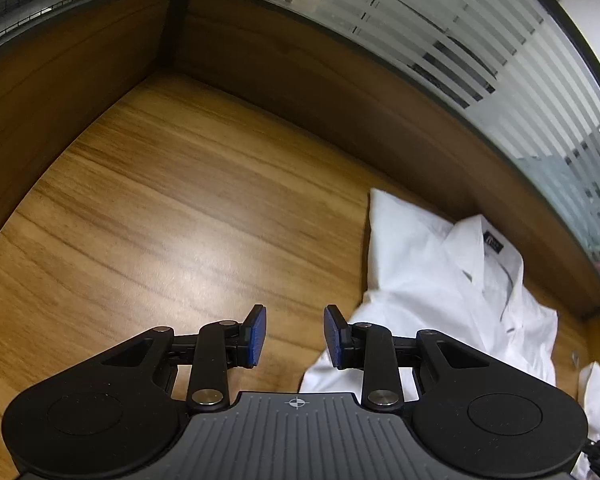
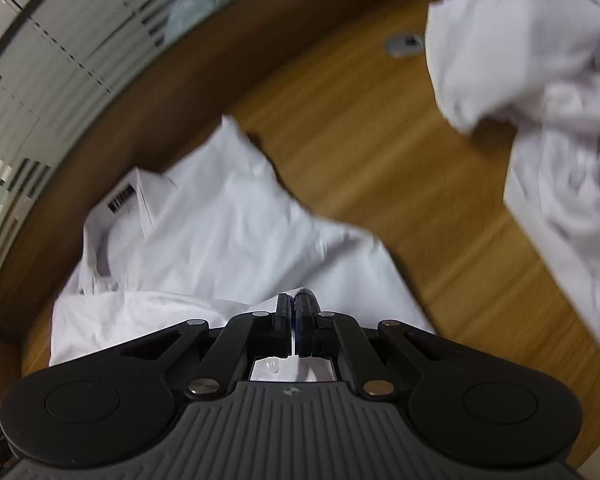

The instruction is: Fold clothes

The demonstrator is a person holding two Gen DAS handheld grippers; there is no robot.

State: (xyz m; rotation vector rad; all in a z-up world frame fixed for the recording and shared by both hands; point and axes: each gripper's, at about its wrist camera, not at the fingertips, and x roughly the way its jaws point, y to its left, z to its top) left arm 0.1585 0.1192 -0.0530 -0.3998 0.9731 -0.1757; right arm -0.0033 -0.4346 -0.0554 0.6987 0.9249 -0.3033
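Right tongs (image 2: 293, 312) pinch one white shirt (image 2: 204, 236); left tongs (image 1: 294, 336) gape empty; second shirt (image 2: 540, 80) nearby.

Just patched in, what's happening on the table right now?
A person is folding clothes with two handheld grippers. The right gripper is shut on an edge of the white shirt, which lies rumpled on the wooden table, collar towards the glass partition. The left gripper is open and empty, over bare wood beside the shirt. More white cloth lies further off.
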